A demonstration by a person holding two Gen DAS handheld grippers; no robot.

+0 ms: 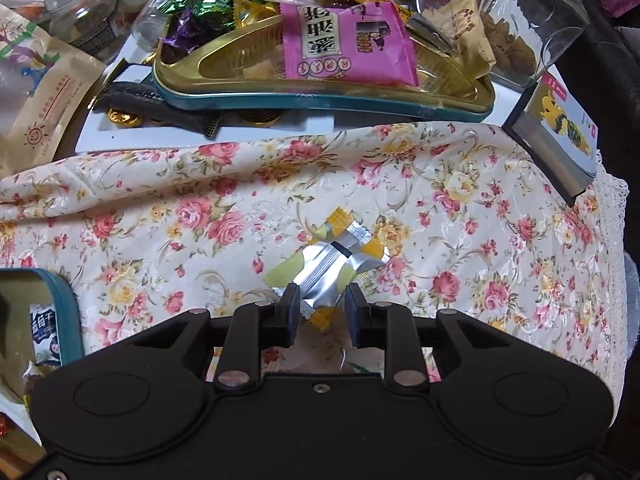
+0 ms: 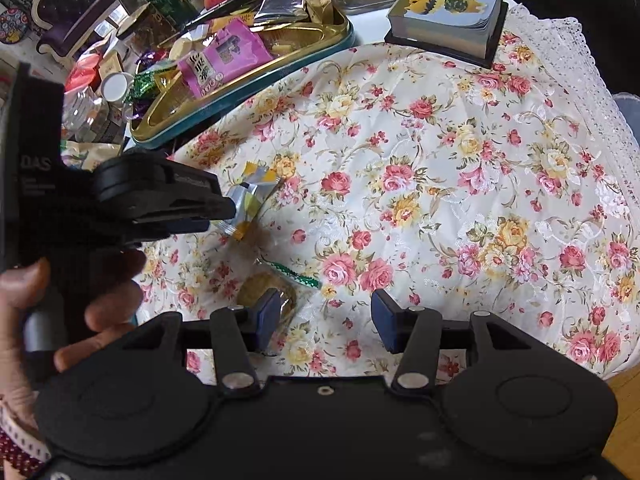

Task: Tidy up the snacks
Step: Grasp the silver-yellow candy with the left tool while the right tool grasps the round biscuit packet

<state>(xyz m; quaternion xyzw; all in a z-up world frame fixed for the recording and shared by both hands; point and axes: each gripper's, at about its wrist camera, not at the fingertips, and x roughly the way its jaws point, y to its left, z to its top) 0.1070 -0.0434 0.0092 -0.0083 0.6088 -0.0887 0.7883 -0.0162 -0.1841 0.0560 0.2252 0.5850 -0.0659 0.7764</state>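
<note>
My left gripper is shut on the near end of a silver, yellow and green snack wrapper over the floral tablecloth. In the right wrist view the same gripper comes in from the left, holding that wrapper. My right gripper is open and empty above the cloth. A round biscuit in clear wrap with a green tie lies by its left finger. A gold tray with a teal rim holds a pink packet and several candies.
A thick card block lies at the cloth's far right. Glass jars, paper bags and loose sweets crowd the back. A teal tin sits at the left edge. A lace edge marks the table's right side.
</note>
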